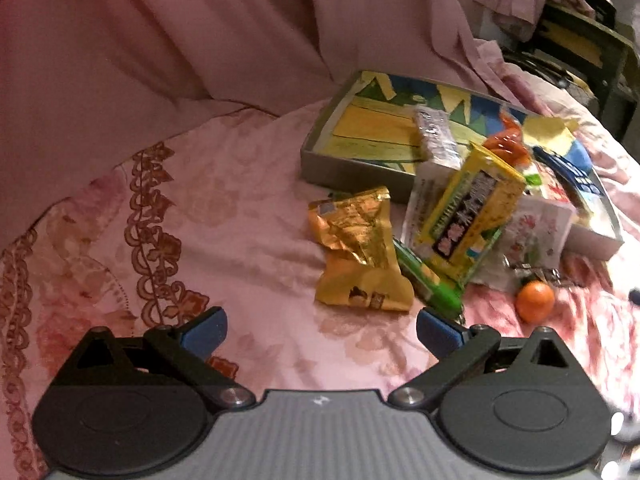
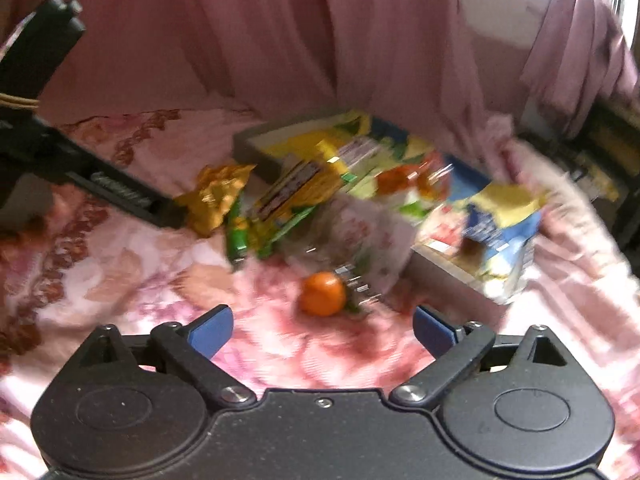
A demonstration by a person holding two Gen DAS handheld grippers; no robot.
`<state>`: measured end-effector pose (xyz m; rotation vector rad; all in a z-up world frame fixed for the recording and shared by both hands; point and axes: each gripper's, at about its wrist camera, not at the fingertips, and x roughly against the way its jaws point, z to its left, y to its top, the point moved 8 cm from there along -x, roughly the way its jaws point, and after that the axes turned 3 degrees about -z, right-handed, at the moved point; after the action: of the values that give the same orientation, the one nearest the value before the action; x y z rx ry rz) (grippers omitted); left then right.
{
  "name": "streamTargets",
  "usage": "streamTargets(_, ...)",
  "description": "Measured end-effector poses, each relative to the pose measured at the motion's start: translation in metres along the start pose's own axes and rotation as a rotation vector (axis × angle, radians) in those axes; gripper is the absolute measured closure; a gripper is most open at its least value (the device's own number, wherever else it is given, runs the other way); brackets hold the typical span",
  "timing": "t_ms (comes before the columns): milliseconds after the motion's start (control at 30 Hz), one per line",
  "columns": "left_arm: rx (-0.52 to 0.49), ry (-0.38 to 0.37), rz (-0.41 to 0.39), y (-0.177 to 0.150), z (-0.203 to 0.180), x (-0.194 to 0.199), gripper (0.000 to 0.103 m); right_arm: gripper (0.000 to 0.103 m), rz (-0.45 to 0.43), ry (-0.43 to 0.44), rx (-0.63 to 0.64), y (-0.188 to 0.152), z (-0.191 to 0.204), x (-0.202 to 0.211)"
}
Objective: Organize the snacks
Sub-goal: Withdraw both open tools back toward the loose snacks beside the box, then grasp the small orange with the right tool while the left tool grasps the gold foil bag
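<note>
The snacks (image 1: 460, 220) lie in a heap on the pink cloth (image 1: 240, 220), ahead of my left gripper (image 1: 322, 334) and to its right. My right gripper (image 2: 323, 330) has an orange (image 2: 323, 294) just ahead. Both jaws stand wide, holding nothing.

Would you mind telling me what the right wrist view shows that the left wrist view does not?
Only the right wrist view shows the left gripper from outside, reaching toward the gold packet. Only the left wrist view shows sharp detail: the green tube under the yellow packet, plus dark furniture at the top right. Both show the tray, the pile of snacks, the orange on the pink bedspread, and open, empty jaws.
</note>
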<state>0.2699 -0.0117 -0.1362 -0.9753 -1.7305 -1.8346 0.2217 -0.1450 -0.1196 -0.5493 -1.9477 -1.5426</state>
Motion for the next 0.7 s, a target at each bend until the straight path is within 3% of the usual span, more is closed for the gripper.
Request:
streamTargets(233, 0.068, -0.055, -0.008, 0.006, 0.003, -0.016, 0.0, 0.018, 0.064, 0.076, -0.117, -0.008, 0.007, -0.019)
streamTargets(367, 0.102, -0.096, -0.016, 0.012, 0.002, -0.024, 0.0, 0.024, 0.079, 0.079, -0.214, -0.008, -0.001, -0.029)
streamTargets(500, 0.109, -0.11, -0.002, 0.013, 0.0, -0.035, 0.0, 0.037, 0.078, 0.065, -0.289, -0.006, -0.01, -0.037)
streamTargets(700, 0.087, -0.081, -0.008, 0.017, -0.001, -0.047, 0.0, 0.048, 0.07, 0.028, -0.331, -0.006, -0.02, -0.048)
